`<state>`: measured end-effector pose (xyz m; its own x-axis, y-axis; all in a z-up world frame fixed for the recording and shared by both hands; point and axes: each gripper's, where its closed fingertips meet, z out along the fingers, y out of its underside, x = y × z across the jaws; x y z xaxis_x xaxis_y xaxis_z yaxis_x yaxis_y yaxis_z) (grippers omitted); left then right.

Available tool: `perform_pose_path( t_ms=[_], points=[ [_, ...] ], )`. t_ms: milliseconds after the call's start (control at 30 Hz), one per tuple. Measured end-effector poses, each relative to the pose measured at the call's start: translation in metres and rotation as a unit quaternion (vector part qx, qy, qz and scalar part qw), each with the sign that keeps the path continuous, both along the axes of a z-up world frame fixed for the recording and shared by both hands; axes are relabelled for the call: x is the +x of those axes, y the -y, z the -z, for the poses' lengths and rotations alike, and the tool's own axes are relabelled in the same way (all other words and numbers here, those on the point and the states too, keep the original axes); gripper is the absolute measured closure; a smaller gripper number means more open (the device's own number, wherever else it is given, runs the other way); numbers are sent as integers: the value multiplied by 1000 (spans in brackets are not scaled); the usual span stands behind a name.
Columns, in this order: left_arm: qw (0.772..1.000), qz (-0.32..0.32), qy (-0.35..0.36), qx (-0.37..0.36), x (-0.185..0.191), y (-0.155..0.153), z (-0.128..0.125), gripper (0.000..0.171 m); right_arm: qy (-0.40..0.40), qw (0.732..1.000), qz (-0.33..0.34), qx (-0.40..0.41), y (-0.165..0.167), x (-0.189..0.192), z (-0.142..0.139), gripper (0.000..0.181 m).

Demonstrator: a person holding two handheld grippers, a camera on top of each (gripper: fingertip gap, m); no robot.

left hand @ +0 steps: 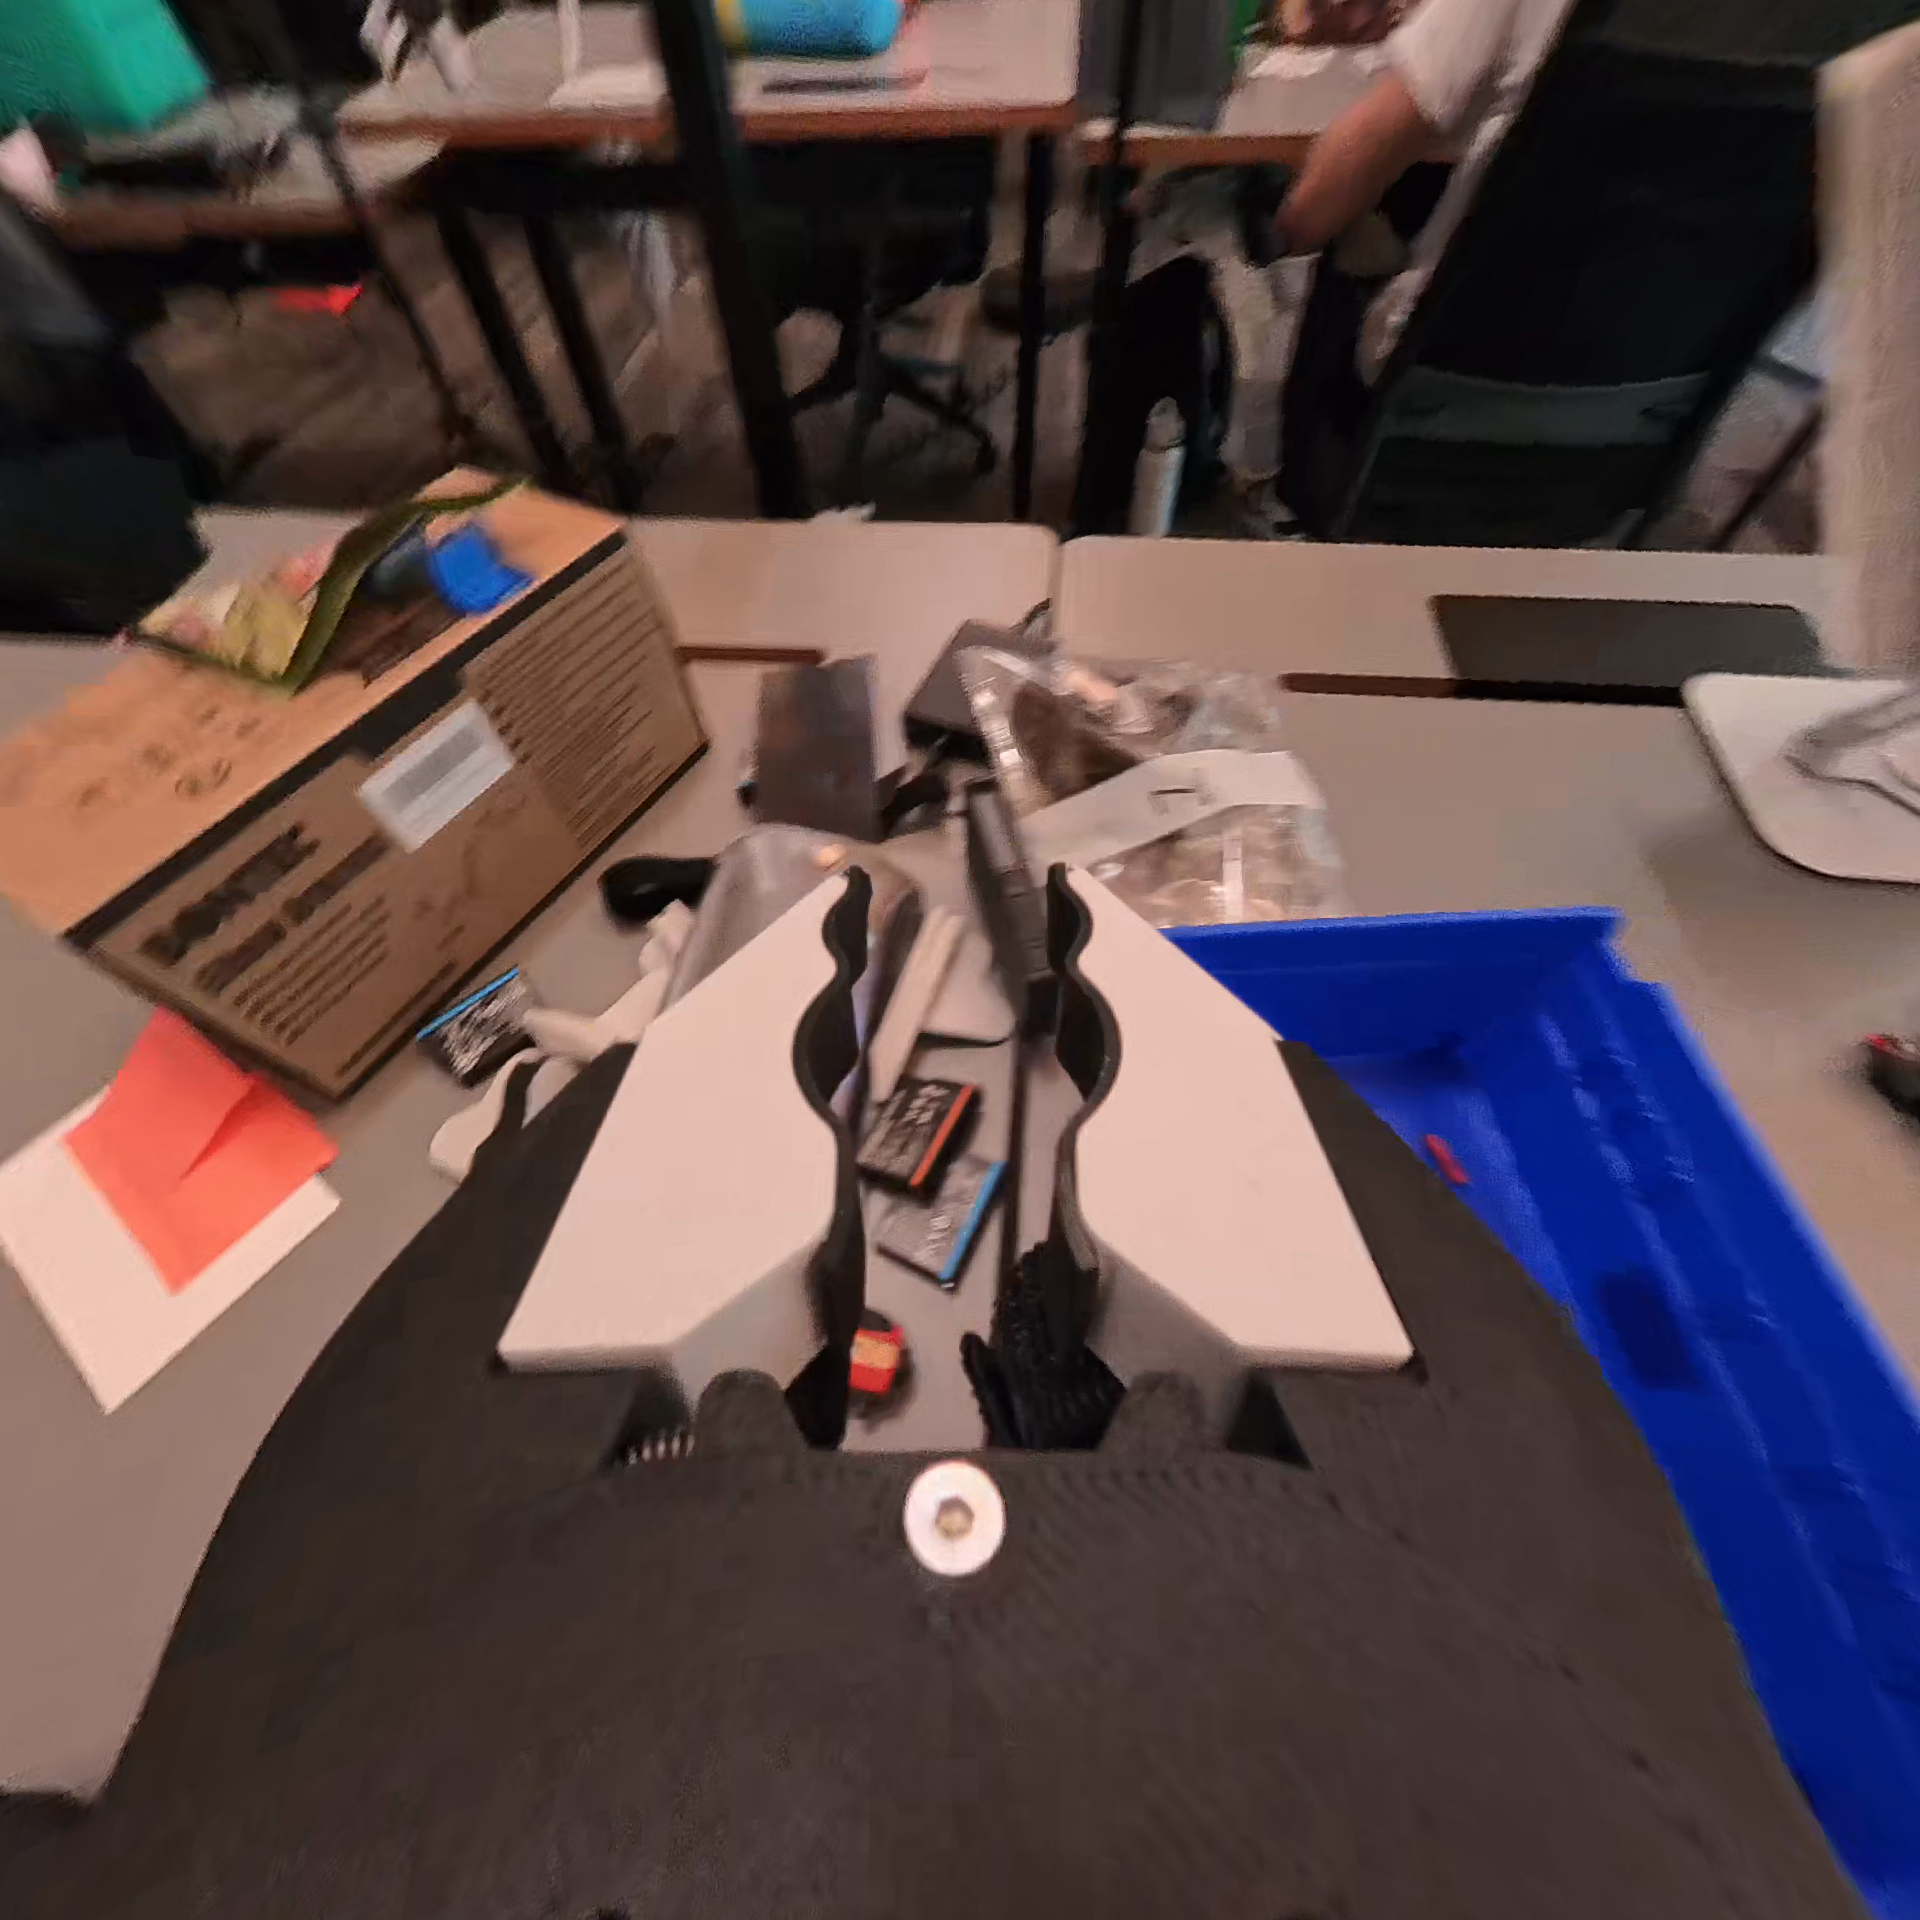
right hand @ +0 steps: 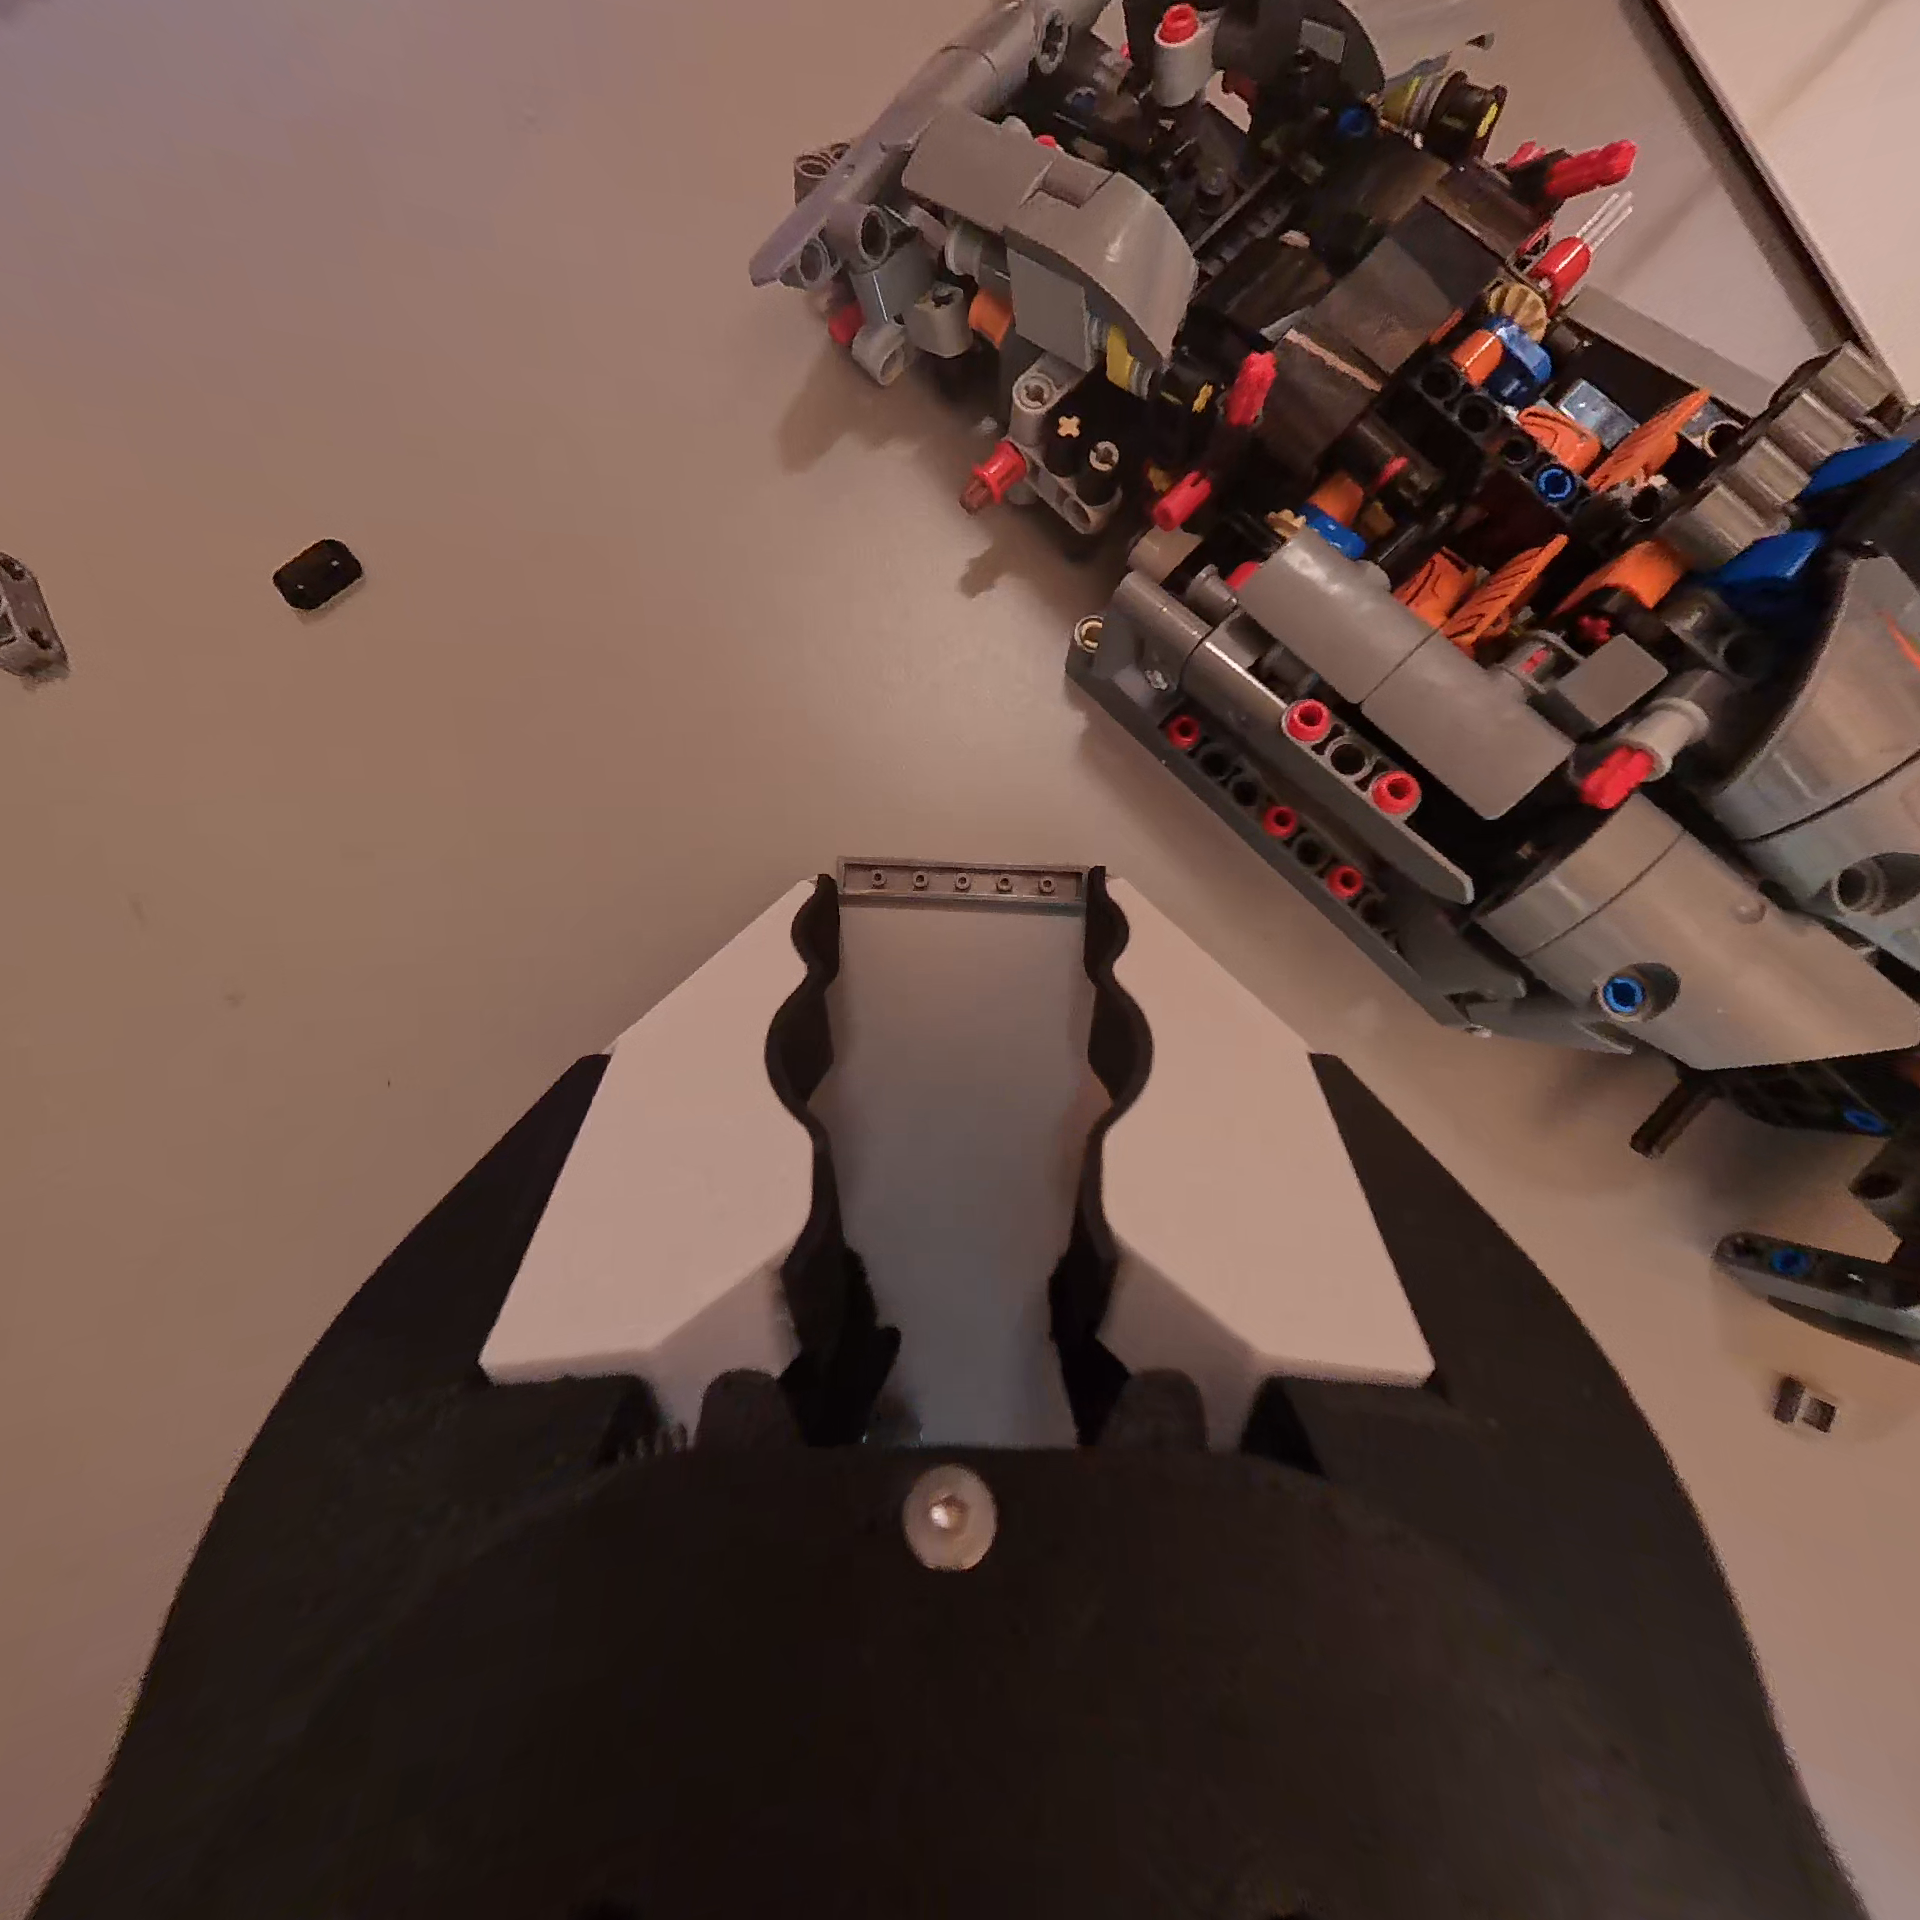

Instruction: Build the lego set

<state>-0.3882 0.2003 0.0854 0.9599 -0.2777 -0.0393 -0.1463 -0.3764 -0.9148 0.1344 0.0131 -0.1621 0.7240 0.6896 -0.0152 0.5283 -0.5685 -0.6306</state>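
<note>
Right gripper (right hand: 961, 883) jaws clenched on thin grey plate (right hand: 961, 894), light, stiff, best pinched by its edges; left gripper (left hand: 951, 894) jaws released, empty; half-built model (right hand: 1403, 520) far right, likely fragile.

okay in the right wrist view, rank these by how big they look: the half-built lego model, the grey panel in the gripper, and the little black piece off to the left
1. Lego model, by far the largest.
2. Grey panel held in the right gripper; it is nearer the camera, so it may look oversized.
3. Black piece, smallest.
</note>
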Motion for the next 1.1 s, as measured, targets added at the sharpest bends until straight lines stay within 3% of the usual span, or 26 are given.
perform_pose_path(
  t_ms=[100, 200, 367, 467, 533, 633, 733, 867, 967, 1033, 1100],
  points=[
    [997, 66, -34, 32, 75, 32, -20, 140, 0, 1000, -3, 1, 1, -1, 0, 136],
    [984, 163, -47, 50, 174, 72, -14, 142, -14, 1000, -2, 2, 5, -2, -2, 136],
    [946, 323, 6, -35, 329, 142, 63, 142, -66, 997, -5, 35, 14, -8, -20, 136],
    [906, 396, 83, -121, 401, 183, 114, 140, -94, 991, -28, 95, 23, -17, -46, 136],
    [877, 430, 123, -175, 434, 201, 140, 139, -92, 985, -45, 138, 31, -23, -62, 136],
    [818, 467, 228, -245, 470, 222, 153, 136, -71, 974, -70, 202, 42, -30, -82, 135],
    [774, 494, 270, -289, 491, 238, 163, 137, -48, 964, -84, 246, 51, -35, -92, 135],
    [728, 527, 308, -313, 505, 256, 160, 168, -24, 957, -94, 274, 55, -37, -93, 135],
    [754, 523, 275, -287, 507, 251, 166, 171, -31, 960, -88, 265, 54, -31, -92, 136],
    [787, 523, 228, -235, 505, 243, 164, 171, -55, 968, -65, 237, 52, -22, -93, 134],
    [835, 511, 120, -165, 501, 232, 168, 171, -116, 974, -37, 193, 51, -14, -97, 137]
  ],
)
